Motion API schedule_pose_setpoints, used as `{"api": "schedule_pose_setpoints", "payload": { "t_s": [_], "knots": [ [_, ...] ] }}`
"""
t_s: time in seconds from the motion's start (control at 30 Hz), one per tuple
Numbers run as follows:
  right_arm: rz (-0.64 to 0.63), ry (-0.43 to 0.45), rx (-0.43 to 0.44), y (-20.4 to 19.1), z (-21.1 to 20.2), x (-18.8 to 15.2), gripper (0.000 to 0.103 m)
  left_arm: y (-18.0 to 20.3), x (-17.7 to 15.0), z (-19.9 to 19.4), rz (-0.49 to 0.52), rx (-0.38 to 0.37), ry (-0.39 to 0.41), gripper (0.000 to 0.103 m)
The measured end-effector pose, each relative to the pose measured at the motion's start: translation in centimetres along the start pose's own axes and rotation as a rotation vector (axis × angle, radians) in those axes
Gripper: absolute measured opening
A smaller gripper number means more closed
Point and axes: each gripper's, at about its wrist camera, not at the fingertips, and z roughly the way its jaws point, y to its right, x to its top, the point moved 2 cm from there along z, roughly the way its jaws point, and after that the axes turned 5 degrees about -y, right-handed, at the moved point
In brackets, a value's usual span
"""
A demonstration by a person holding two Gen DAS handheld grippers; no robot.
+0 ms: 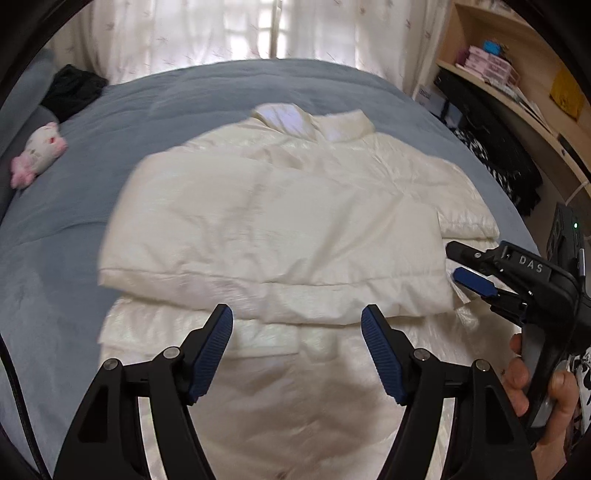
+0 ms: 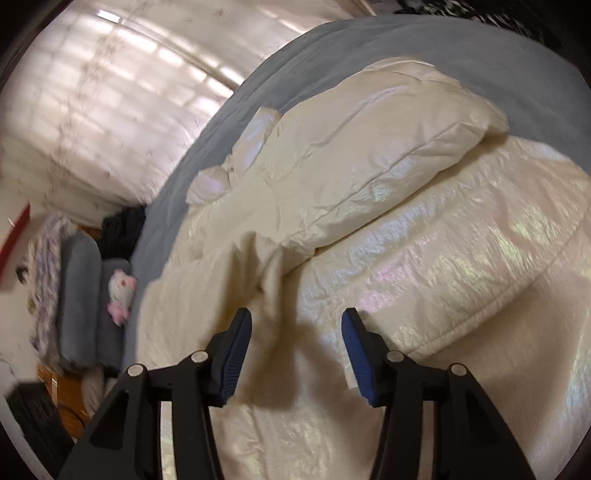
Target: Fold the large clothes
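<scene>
A large cream puffy jacket (image 1: 280,221) lies spread on a grey-blue bed (image 1: 66,229), collar at the far side and a sleeve folded across its chest. My left gripper (image 1: 297,314) hovers open over the jacket's lower half, with nothing between its blue pads. My right gripper (image 1: 452,263), held by a person's hand (image 1: 517,384), sits at the right end of the folded sleeve. In the right wrist view the right gripper (image 2: 297,317) is open above the shiny jacket (image 2: 369,184), and its pads press on no cloth.
A pink and white plush toy (image 1: 37,155) and a black garment (image 1: 74,88) lie at the bed's far left. Wooden shelves (image 1: 498,74) with boxes stand on the right. White curtains (image 1: 221,33) hang behind the bed. Grey pillows (image 2: 79,295) lie by the toy.
</scene>
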Motion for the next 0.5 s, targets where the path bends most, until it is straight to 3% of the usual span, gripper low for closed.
{"api": "schedule_pose_setpoints", "payload": {
  "t_s": [0.13,0.17,0.33,0.5],
  "knots": [
    [0.030,0.008,0.071,-0.3,-0.6,0.3,0.054,-1.3,-0.7,-1.7,-0.062,-0.010,0.019,0.071],
    [0.029,0.007,0.084,-0.5,-0.6,0.4,0.059,-1.5,-0.8,-2.1,-0.073,-0.016,0.020,0.071],
    [-0.003,-0.064,0.083,-1.4,1.3,0.6,0.063,-2.0,-0.9,-3.2,-0.118,-0.061,0.053,0.071],
    [-0.010,-0.142,0.065,-2.5,5.2,0.6,0.063,-2.5,-0.6,-2.9,-0.138,-0.025,0.076,0.071]
  ]
}}
